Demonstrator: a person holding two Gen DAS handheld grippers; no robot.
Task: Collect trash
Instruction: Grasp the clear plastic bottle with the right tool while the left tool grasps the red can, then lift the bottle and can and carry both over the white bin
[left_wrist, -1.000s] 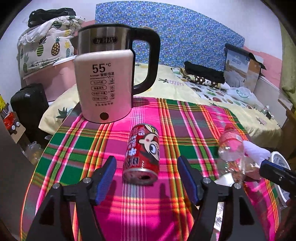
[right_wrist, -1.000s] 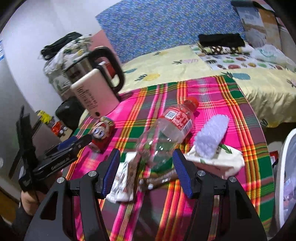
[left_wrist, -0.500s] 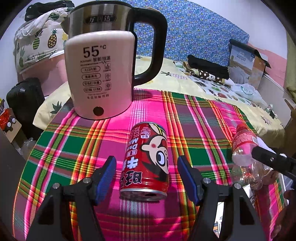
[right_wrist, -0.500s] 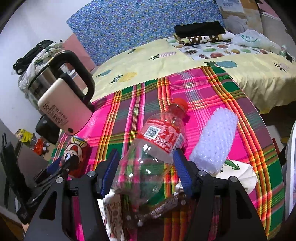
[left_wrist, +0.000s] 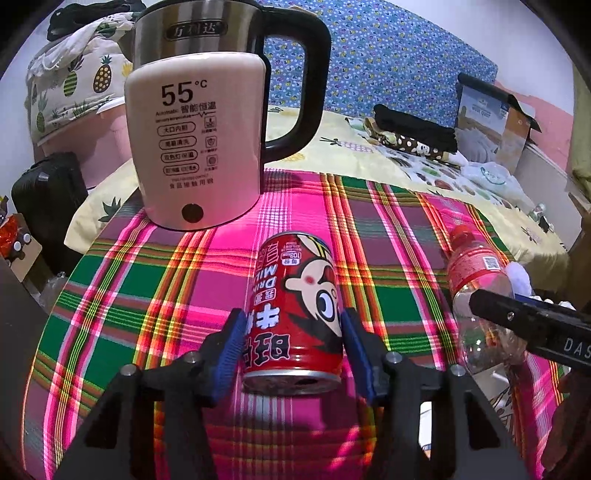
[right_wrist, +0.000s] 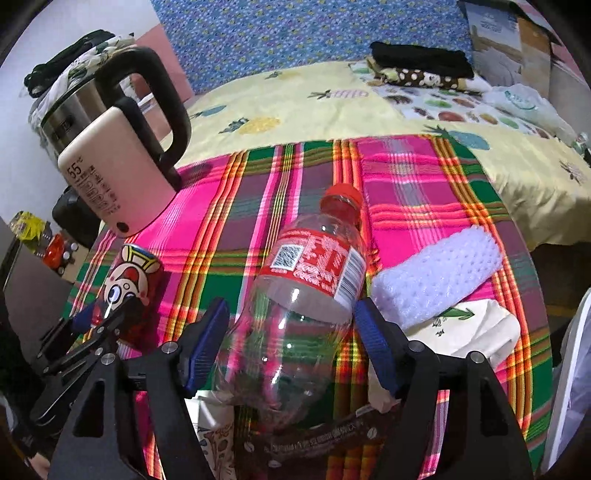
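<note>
Risk sat at twelve o'clock: my left fingers (left_wrist: 291, 347) were closing around the red drink can (left_wrist: 295, 314) lying on the plaid tabletop (left_wrist: 110, 295), which might roll; my right fingers (right_wrist: 291, 347) were widening around the clear plastic bottle (right_wrist: 295, 314).

On the surface (left_wrist: 110, 295) the kettle (left_wrist: 195, 147) stands at the far left edge; the can (left_wrist: 295, 314) lies before it, the bottle (right_wrist: 303, 295) toward the right edge, the bed (right_wrist: 332, 103) behind

Plaid-covered table (left_wrist: 155, 280) in front, bed (right_wrist: 295, 107) with yellow pineapple sheet behind, blue patterned headboard (left_wrist: 388, 62), white wall (right_wrist: 74, 22).
</note>
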